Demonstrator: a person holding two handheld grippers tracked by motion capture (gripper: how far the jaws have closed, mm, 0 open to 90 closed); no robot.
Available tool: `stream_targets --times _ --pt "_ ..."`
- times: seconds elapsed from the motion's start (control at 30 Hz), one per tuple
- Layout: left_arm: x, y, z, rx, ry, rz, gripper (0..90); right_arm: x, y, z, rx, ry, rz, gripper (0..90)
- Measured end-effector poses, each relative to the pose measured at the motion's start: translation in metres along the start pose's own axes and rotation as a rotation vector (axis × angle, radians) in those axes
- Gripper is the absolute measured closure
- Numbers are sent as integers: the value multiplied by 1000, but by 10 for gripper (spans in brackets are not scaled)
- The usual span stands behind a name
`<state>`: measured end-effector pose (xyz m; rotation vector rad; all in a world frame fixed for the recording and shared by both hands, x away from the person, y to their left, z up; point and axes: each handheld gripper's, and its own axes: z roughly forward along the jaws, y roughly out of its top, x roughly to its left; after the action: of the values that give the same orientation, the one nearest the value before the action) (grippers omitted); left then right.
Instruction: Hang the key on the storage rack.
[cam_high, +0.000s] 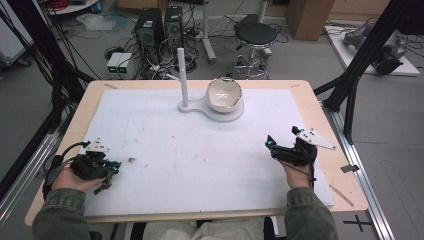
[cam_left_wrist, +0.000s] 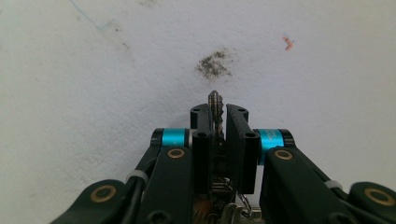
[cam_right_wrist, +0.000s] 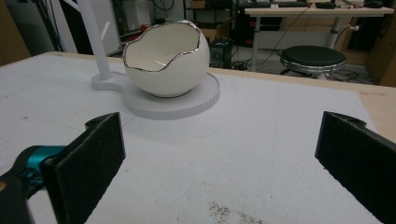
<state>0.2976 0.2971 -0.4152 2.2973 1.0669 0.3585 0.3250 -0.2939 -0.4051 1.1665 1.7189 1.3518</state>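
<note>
Shut tight on a thin key by the left gripper, with a hold on the flat sides and only the tip out past the pads. Held low over the near left part of the mat, just before a dark smudge. Behind the jaws, a ring with more keys, hanging loose under the hand. At the near right of the mat, the right gripper, with jaws wide apart and nothing between them.

Possible trouble from here, as a judgement:
- Slipping or turning of the key between the pads, because of the narrow hold and the pull of the hanging bunch.
- Swinging of the bunch in a quick move, with a drag or a knock on the mat.
- Farther away, a knock against the post or the round bowl on the white stand. Looks easy to rock, and the thin jagged rim looks easy to chip, if approached too fast.

Long axis of the key along the jaws. Tip forward, away from the hand, tilted down to the mat. In the high view pointing to the right, not yet toward the bowl. Blade on edge, upright between the pads.
</note>
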Motion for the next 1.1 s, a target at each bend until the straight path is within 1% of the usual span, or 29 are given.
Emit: stream_targets --times 0.07,0.1,0.13,0.17,0.2,0.23,0.27,0.3,0.37,0.43,0.47,0.5,0.53,0.57,0.6,0.67,0.7,0.8,0.93,1.0,1.07,1.1 --pt "0 0 -1 -10 6 -2 808 0 0 0 0 1 -1 5" --pt "1 0 -2 -19 -3 1 808 0 0 0 0 1 -1 5" --pt "1 0 -4 -37 9 -1 809 0 0 0 -1 -1 0 5" --pt "1 0 -5 -49 11 -10 809 0 0 0 -1 -1 0 5" --pt "3 -1 -6 -66 0 -17 809 0 0 0 1 0 0 5" --pt "3 -1 -7 -84 3 -23 809 0 0 0 1 0 0 5" --pt "4 -1 -9 -97 -10 -34 809 0 0 0 0 2 0 5" --pt "5 -2 -10 -107 -16 -34 809 0 0 0 0 3 0 5" --pt "5 -2 -12 -132 -18 -43 809 1 0 0 3 5 3 5" --pt "6 -2 -16 -183 -24 -62 809 1 0 0 2 5 2 5" --pt "7 -1 -20 -222 -33 -77 809 1 0 0 3 6 2 5" --pt "7 -1 -20 -222 -33 -77 809 1 0 0 3 6 2 5" --pt "7 0 -24 -259 -48 -89 809 0 0 0 2 6 1 5" --pt "7 0 -24 -259 -48 -89 809 0 0 0 2 6 1 5" --pt "6 1 -27 -279 -53 -89 809 0 0 0 4 8 1 5" --pt "4 6 -32 -311 -48 -82 809 1 0 -1 7 10 1 5" --pt "4 6 -32 -311 -48 -82 809 1 0 -1 5 9 -4 5" --pt "5 9 -36 -337 -52 -90 809 2 0 -2 6 9 -10 5" --pt "8 13 -39 -343 -39 -92 809 1 0 -3 2 4 -10 5" --pt "9 15 -41 -358 -30 -95 809 1 0 -3 2 -1 -4 5" --pt "10 21 -44 -382 -22 -97 809 1 0 -4 -3 -6 -3 5" --pt "10 21 -44 -382 -22 -97 808 1 0 -4 -3 -6 -3 5"
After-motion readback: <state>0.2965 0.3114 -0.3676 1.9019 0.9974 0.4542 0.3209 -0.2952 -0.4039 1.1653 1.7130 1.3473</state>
